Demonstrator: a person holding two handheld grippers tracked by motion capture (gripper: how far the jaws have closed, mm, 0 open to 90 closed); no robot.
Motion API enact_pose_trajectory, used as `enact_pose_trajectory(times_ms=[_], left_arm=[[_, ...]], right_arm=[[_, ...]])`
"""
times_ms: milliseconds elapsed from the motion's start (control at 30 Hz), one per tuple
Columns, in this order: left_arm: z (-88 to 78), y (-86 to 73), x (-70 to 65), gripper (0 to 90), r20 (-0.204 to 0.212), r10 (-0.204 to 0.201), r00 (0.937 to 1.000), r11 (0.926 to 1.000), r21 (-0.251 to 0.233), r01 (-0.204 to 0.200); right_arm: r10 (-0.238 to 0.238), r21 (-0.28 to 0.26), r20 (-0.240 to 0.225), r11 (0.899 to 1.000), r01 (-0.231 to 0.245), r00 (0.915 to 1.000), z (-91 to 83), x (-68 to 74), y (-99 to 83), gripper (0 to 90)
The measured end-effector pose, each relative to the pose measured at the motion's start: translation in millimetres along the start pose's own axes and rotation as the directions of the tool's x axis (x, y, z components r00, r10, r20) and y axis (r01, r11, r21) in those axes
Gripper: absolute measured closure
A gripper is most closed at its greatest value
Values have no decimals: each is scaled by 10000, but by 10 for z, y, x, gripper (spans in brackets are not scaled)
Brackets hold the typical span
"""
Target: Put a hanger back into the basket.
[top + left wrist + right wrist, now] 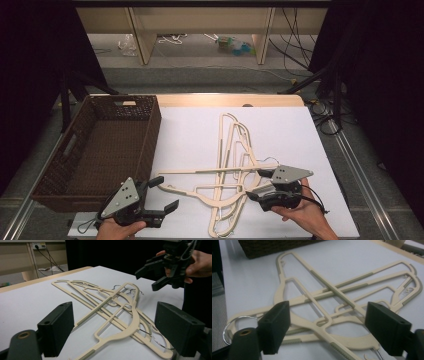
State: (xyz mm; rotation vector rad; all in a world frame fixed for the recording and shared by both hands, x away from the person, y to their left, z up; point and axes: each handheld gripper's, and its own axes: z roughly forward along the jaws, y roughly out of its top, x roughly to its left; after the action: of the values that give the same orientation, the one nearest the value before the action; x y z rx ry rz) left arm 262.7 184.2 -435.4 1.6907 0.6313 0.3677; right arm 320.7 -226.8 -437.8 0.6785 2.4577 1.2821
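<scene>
- Both tools wide open, empty: my left gripper at seven o'clock, right gripper at five.
- Hangers lie crossed mid-table; lifting one may drag the others along.

Left claw and right claw: black blocky jaws, grey three-cornered screw-dotted top plates, trailing black cables.

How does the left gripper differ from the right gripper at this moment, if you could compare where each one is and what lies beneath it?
The left gripper sits by the wicker basket, off the end of the cream hangers; the right gripper is directly above the crossed hangers. The left gripper's jaws point towards the hangers from the basket side; the right gripper's point back the other way. Both are hand-held, with jaws apart and nothing between them.
</scene>
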Motion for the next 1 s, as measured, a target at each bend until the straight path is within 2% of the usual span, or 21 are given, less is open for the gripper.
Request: enact_pose_trajectory(times_ms=[33,67,167,267,300,367,400,433,500,533,567,633,667,700,733,833,867,900,967,1000], left_arm=[[7,-7,4,161,85,-38,10000,9999,-115,39],[-5,-5,5,161,-20,-18,10000,10000,17,18],[-10,-6,12,161,-54,-133,9999,9999,-39,132],[-13,-3,11,161,-18,26,10000,10000,6,-26],[-9,-4,1,161,-41,-123,9999,9999,12,123],[6,-6,4,161,-11,-181,9998,9998,-99,181],[2,-2,17,161,17,76,10000,10000,34,-76],[3,-9,11,161,-4,3,10000,10000,56,-3],[-2,-7,15,162,27,172,9998,9998,92,-172],[0,-4,16,162,3,138,9999,9999,80,-138],[4,-5,17,162,-41,39,10000,10000,81,-39],[11,-23,10,163,-57,-207,9998,9997,113,208],[6,-20,13,163,-41,-64,10000,9998,180,65],[10,-21,11,163,-7,-145,9999,9999,58,146],[1,-7,14,163,-38,3,10000,9999,126,-2],[12,-23,8,163,8,-172,9999,9998,87,172],[1,-22,1,163,-87,-162,9998,9996,212,164],[5,-18,8,163,-16,-48,10000,9999,94,48],[7,-5,11,163,-50,-39,10000,9999,95,39],[18,-15,7,164,10,-184,9998,9998,33,184]], right_arm=[[-175,153,-58,9997,175,9998,23,-5,6,263],[-325,266,-89,9991,327,9994,46,-4,10,264],[-530,682,-93,9962,535,9986,69,-11,13,263],[-669,1006,-118,9926,678,9977,84,-33,11,264],[-874,1282,-128,9878,884,9961,98,-53,17,264],[-946,1447,-169,9848,960,9954,103,-62,24,264],[-1026,1603,-213,9815,1047,9945,108,-71,30,269],[-1070,1798,-233,9776,1095,9940,107,-75,36,281],[-1369,1975,-365,9701,1414,9899,136,-86,38,287],[-1433,2222,-544,9631,1519,9882,138,-96,50,287],[-1537,2274,-430,9607,1595,9872,153,-98,46,287],[-1548,2540,-608,9530,1653,9861,173,-110,44,288],[-1557,2691,-708,9481,1692,9853,186,-116,41,291],[-1684,2983,-910,9357,1882,9815,233,-131,35,318],[-1684,2983,-910,9357,1882,9815,233,-131,35,318],[-1898,3537,-1142,9095,2185,9751,308,-140,22,343],[-1963,3702,-1214,9006,2278,9730,326,-137,17,351],[-2063,3792,-1266,8938,2395,9703,342,-136,13,360],[-2106,3893,-1310,8878,2456,9688,361,-139,7,380],[-2108,3939,-1294,8858,2453,9689,370,-146,3,388]])
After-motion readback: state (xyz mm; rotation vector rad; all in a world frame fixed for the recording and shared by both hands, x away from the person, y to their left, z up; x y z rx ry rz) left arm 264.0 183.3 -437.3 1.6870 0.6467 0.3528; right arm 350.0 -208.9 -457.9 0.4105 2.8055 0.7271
